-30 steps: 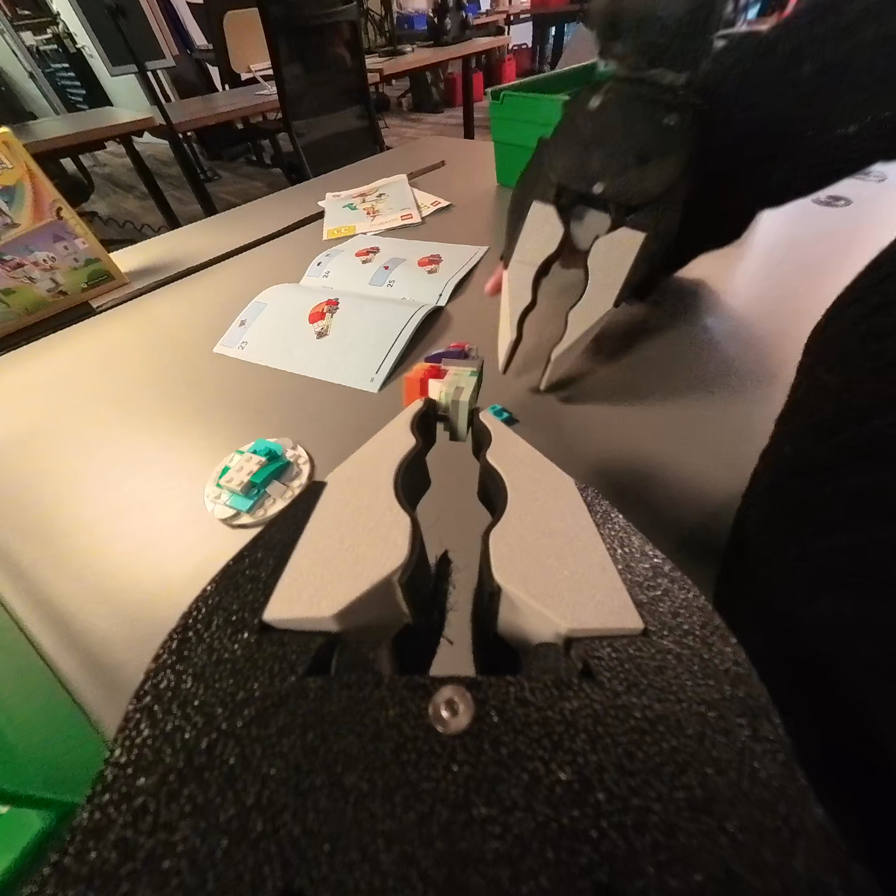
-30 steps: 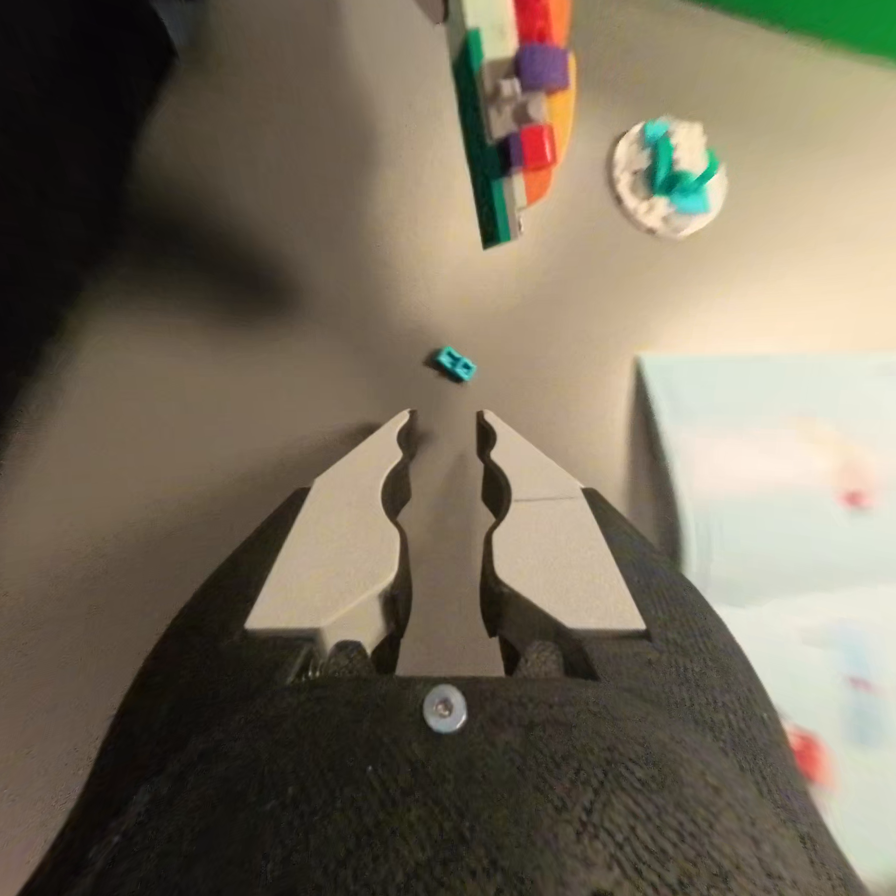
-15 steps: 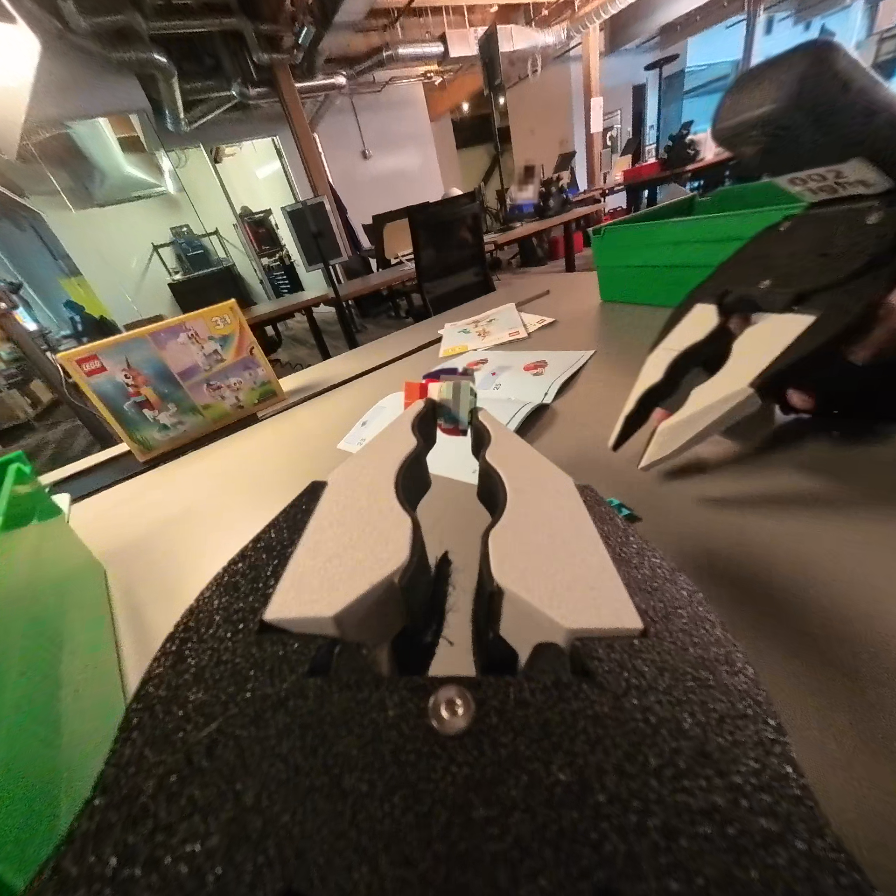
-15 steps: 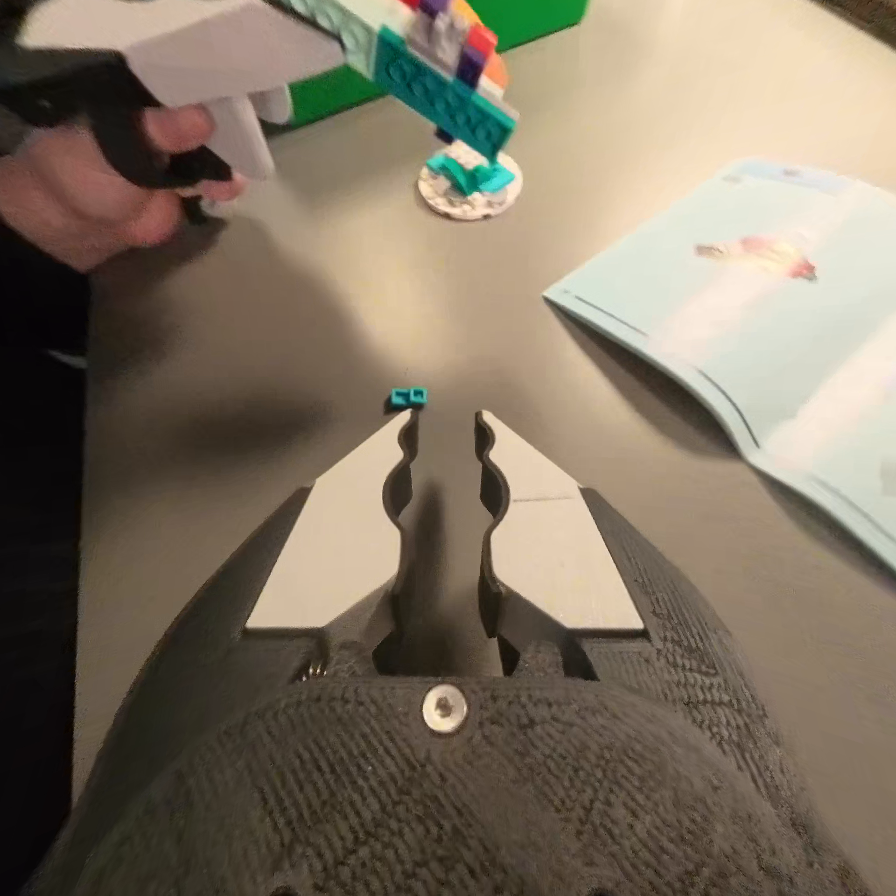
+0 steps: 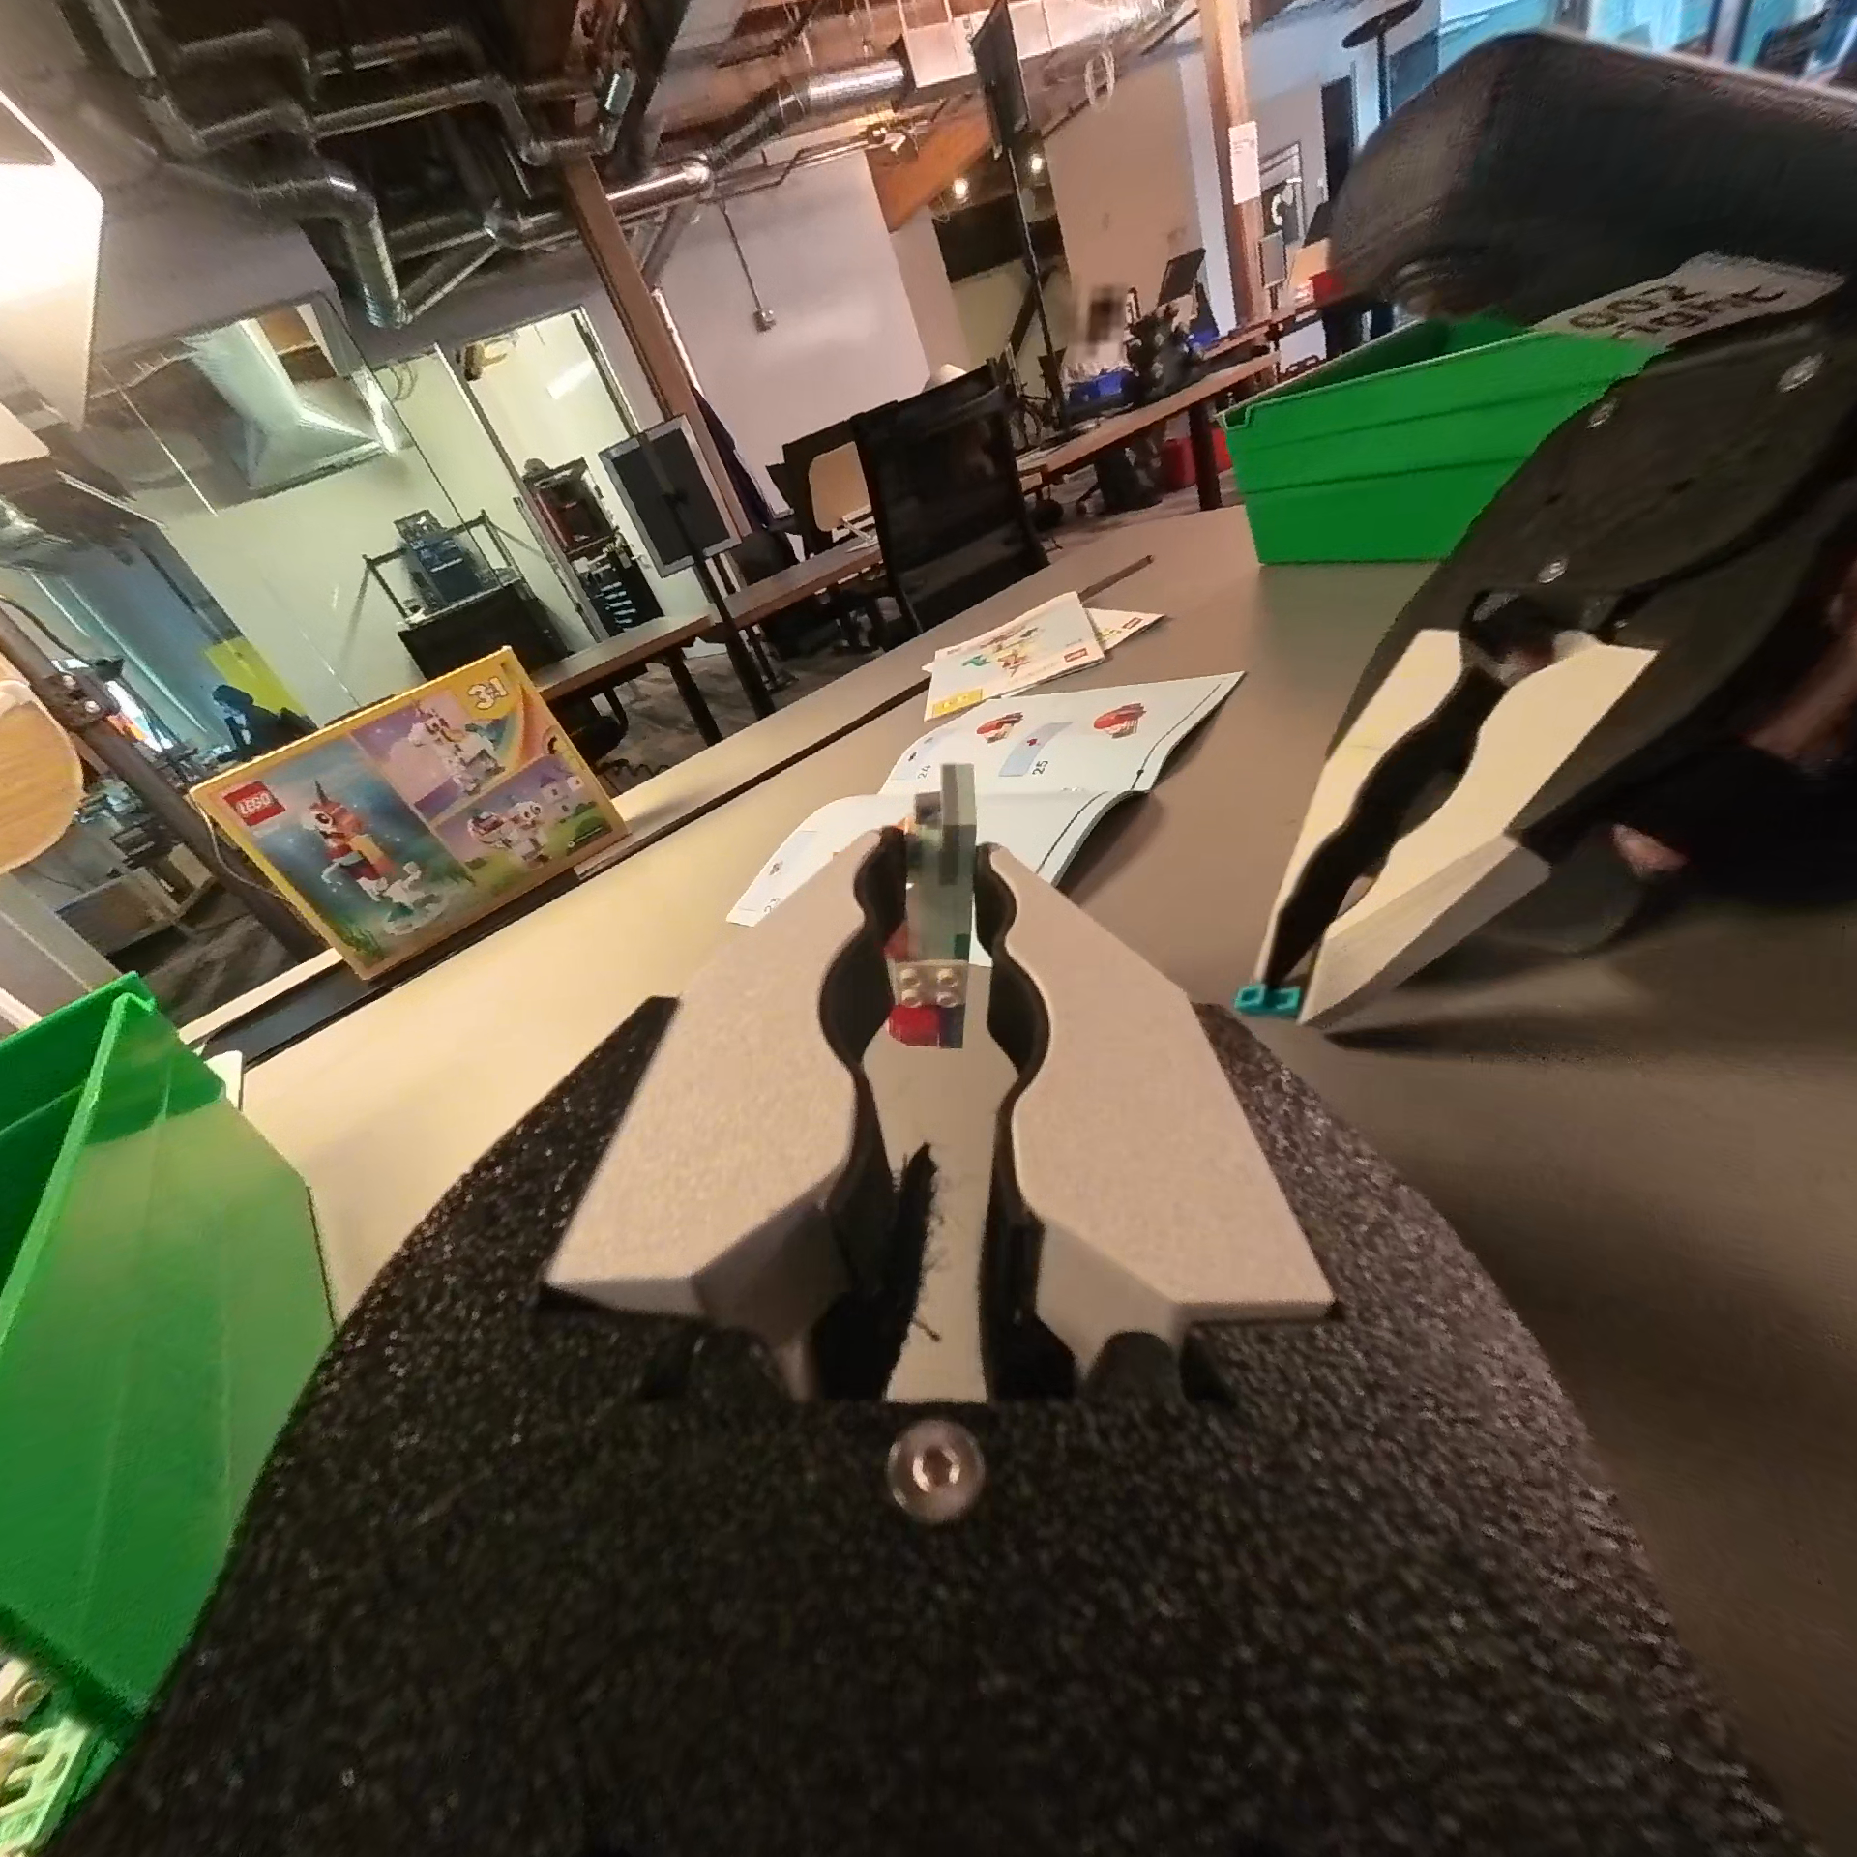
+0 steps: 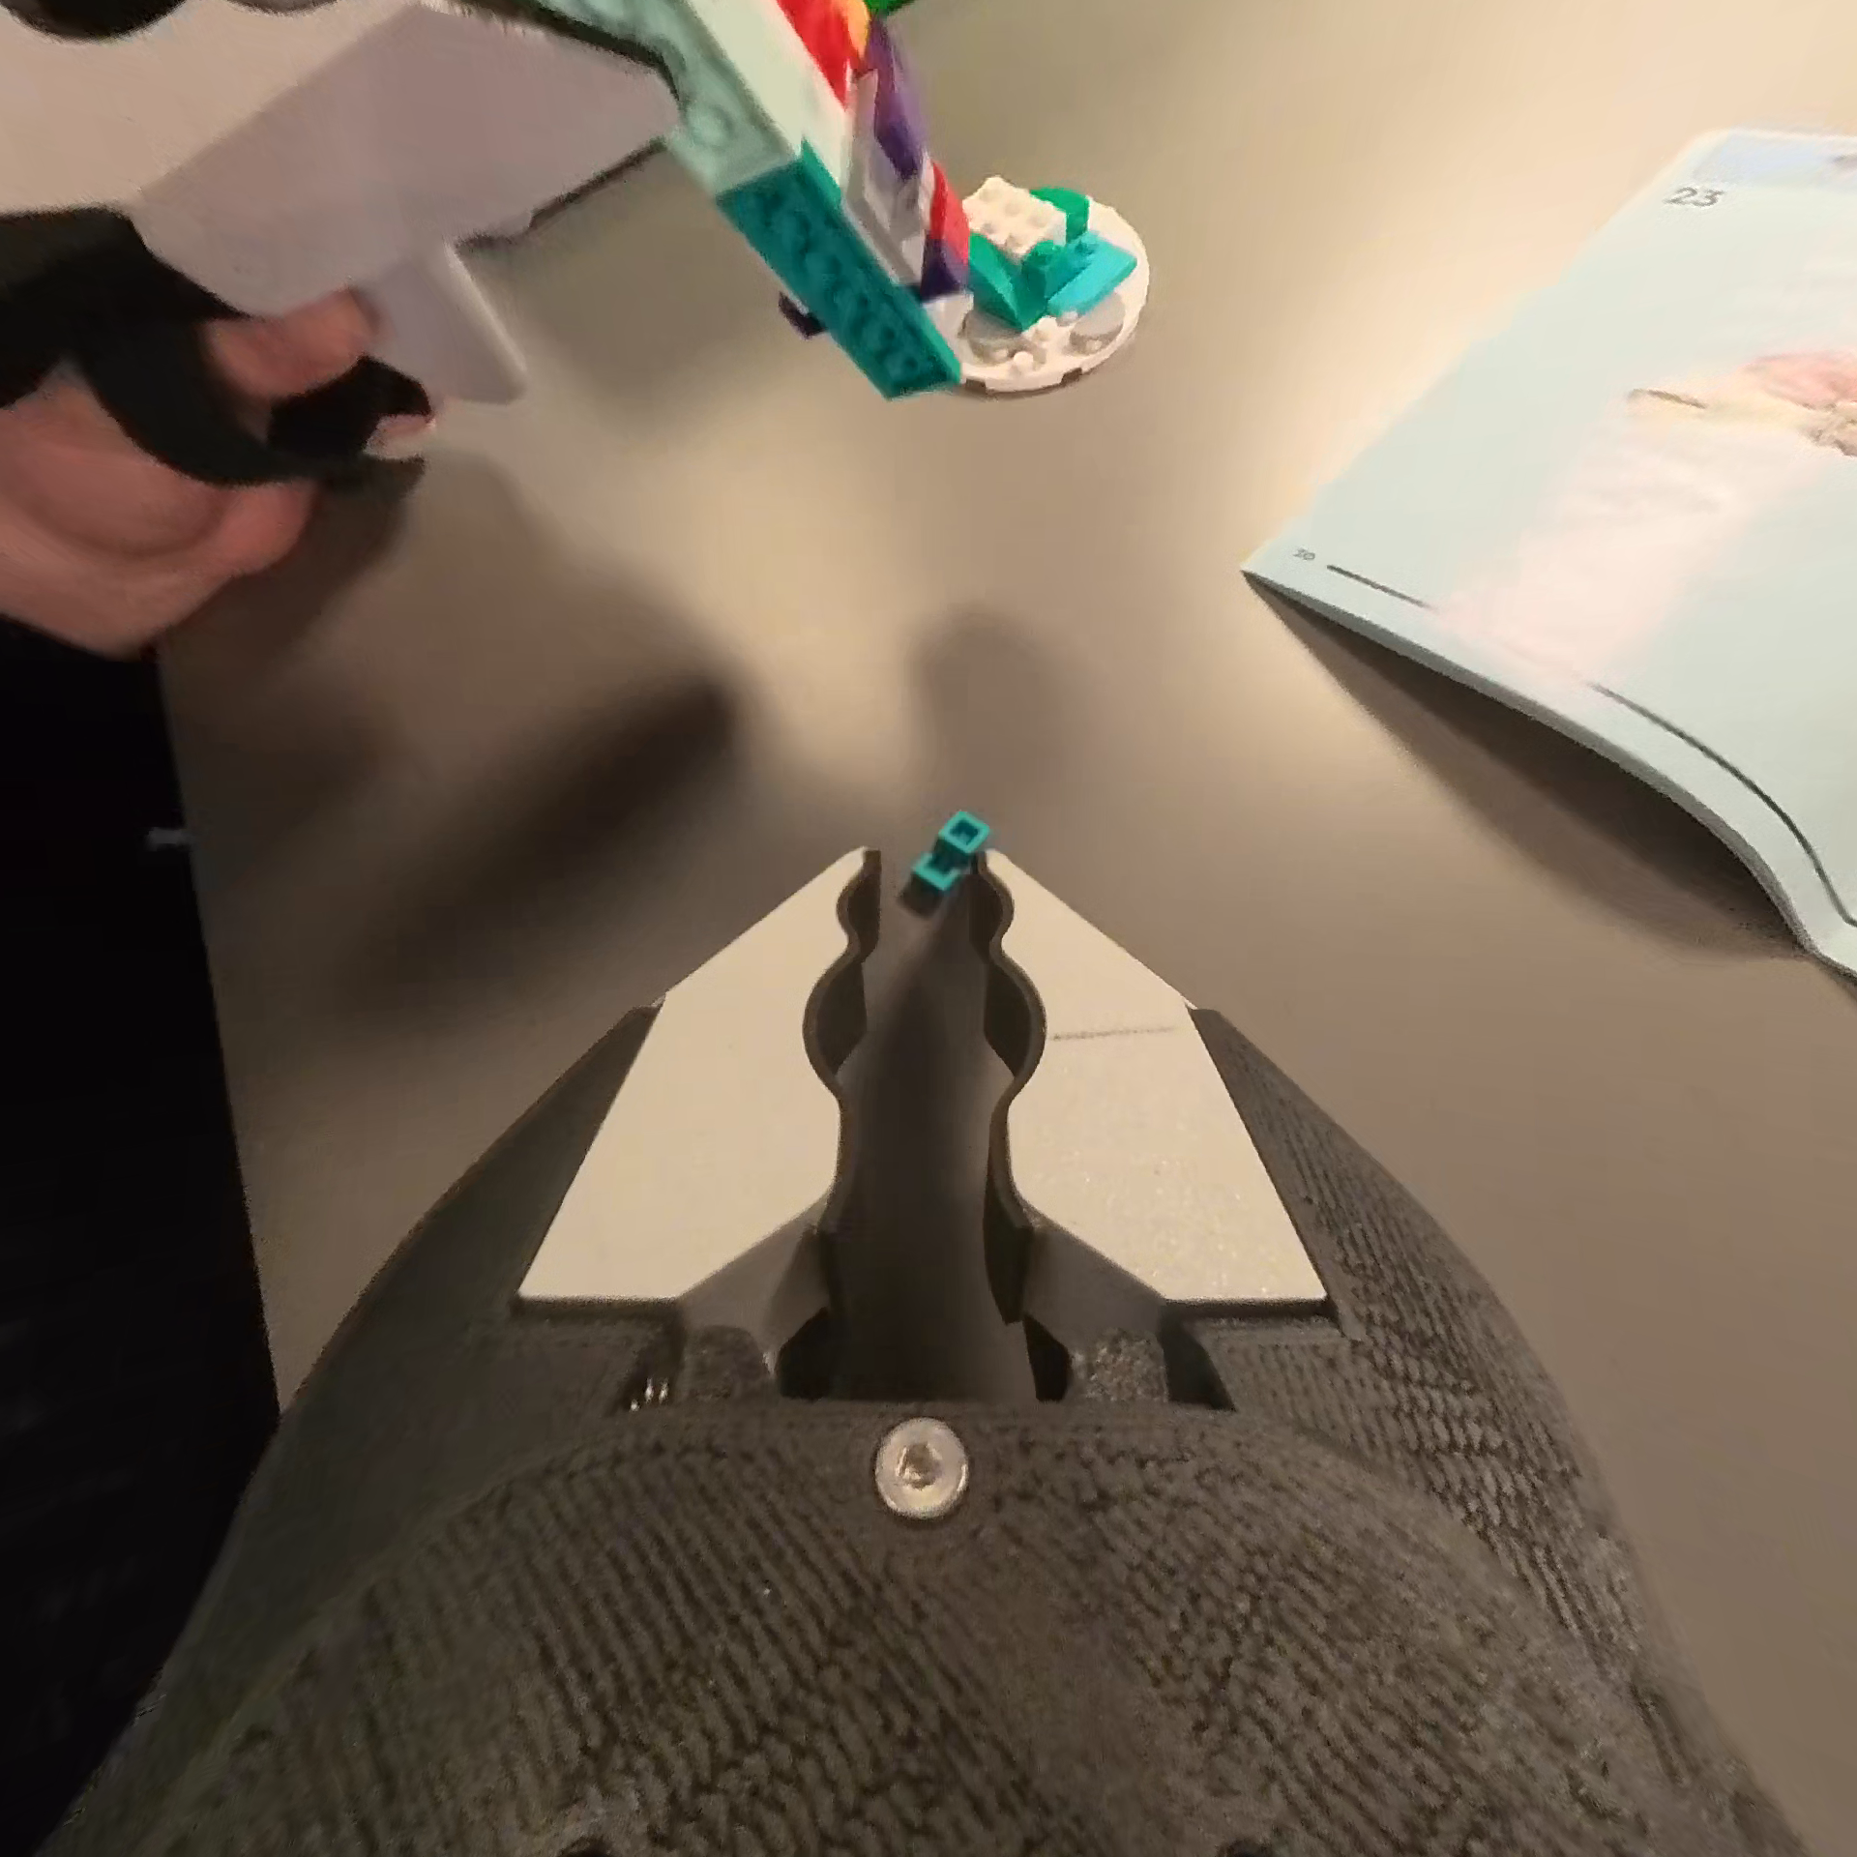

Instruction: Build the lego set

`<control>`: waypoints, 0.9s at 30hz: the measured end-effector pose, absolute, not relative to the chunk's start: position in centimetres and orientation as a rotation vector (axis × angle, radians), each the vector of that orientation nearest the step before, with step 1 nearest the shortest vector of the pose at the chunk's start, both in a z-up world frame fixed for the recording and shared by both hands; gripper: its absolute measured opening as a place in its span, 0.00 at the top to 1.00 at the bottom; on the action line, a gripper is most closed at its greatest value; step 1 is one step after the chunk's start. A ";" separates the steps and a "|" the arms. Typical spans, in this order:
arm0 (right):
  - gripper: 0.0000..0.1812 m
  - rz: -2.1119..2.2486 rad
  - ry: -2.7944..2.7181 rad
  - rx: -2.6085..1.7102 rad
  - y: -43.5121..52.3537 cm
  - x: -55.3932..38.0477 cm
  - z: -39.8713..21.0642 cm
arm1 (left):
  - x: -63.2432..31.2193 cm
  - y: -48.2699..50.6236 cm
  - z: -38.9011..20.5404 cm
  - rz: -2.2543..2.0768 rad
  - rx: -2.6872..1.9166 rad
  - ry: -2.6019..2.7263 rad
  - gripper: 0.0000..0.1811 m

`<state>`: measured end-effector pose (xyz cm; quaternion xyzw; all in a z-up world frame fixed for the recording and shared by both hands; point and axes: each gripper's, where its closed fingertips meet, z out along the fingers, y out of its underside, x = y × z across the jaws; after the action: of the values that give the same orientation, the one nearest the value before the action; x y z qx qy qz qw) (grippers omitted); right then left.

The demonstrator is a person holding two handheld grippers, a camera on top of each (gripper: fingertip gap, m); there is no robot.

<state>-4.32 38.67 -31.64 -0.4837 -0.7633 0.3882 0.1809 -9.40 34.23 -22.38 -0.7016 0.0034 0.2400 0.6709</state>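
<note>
Teal brick [image 6: 949, 865] between parted right tongs [image 6: 930, 866] on bare tabletop [image 6: 703, 623]; left tongs [image 5: 943, 854] clamping raised model [image 5: 940, 940].

A grey bench [image 5: 1507, 1156] fills the foreground. At its far right edge stands a green plastic bin [image 5: 1377, 472], and a second green bin [image 5: 131, 1256] sits at the near left. Behind the bench are a black office chair [image 5: 945, 502], a monitor on a stand [image 5: 668, 497], further wooden desks [image 5: 1136, 412], and exposed ceiling ducts [image 5: 422, 201] overhead.
</note>
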 end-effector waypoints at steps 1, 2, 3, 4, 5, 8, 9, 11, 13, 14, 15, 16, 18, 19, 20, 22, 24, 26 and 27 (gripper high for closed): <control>0.91 1.086 -2.148 -1.369 38.5 -4.5 -31.7 | -9.4 34.3 -22.5 0.534 -1.585 0.010 0.94; 0.92 1.067 -2.138 -1.370 38.4 -4.7 -31.7 | -9.3 34.4 -22.5 0.526 -1.590 0.016 0.94; 0.92 1.043 -2.125 -1.368 38.3 -4.9 -31.7 | -9.2 34.5 -22.6 0.520 -1.593 0.023 0.94; 0.93 1.012 -2.106 -1.371 38.4 -5.0 -31.7 | -9.1 34.5 -22.7 0.517 -1.597 0.028 0.94; 0.94 0.981 -2.094 -1.374 38.4 -5.1 -31.8 | -9.1 34.6 -22.7 0.517 -1.601 0.031 0.94; 0.93 0.888 -2.088 -1.328 38.3 -4.6 -31.7 | -9.0 34.6 -22.8 0.520 -1.606 0.037 0.94; 0.93 0.863 -2.087 -1.299 38.4 -4.4 -31.7 | -9.0 34.6 -22.8 0.519 -1.605 0.039 0.94; 0.93 0.830 -2.083 -1.254 38.6 -4.2 -31.6 | -9.0 34.6 -22.8 0.515 -1.604 0.041 0.94; 0.93 0.859 -2.076 -1.274 38.8 -4.2 -31.7 | -8.9 34.6 -22.9 0.509 -1.607 0.042 0.94; 0.93 0.881 -2.073 -1.298 38.8 -4.1 -31.7 | -8.9 34.6 -22.9 0.508 -1.608 0.042 0.94; 0.93 0.899 -2.070 -1.312 38.8 -4.1 -31.7 | -8.9 34.6 -22.9 0.509 -1.609 0.043 0.94; 0.93 0.905 -2.072 -1.315 38.8 -4.1 -31.7 | -8.9 34.7 -22.9 0.510 -1.609 0.045 0.94; 0.95 0.891 -2.079 -1.288 38.7 -4.1 -31.7 | -8.9 34.7 -22.9 0.511 -1.609 0.046 0.94; 0.95 0.881 -2.085 -1.272 38.6 -4.1 -31.7 | -8.9 34.6 -22.9 0.512 -1.608 0.046 0.94; 0.96 0.870 -2.091 -1.255 38.5 -4.1 -31.7 | -8.9 34.7 -22.9 0.511 -1.608 0.045 0.94; 0.96 0.834 -2.116 -1.202 38.6 -4.1 -31.7 | -8.9 34.6 -22.8 0.510 -1.605 0.044 0.94; 0.97 0.702 -2.124 -1.102 39.7 -4.4 -31.5 | -8.9 34.6 -22.8 0.509 -1.601 0.042 0.94; 0.97 0.518 -2.123 -0.879 41.2 -4.9 -30.6 | -8.8 34.5 -22.7 0.504 -1.597 0.039 0.94; 0.97 0.409 -2.124 -0.718 41.9 -5.2 -30.1 | -8.9 34.5 -22.7 0.502 -1.594 0.037 0.94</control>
<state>-5.22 41.88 -30.09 -0.2861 -0.8466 0.1631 0.4182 -8.85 34.49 -22.67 -0.7075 0.0165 0.2228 0.6704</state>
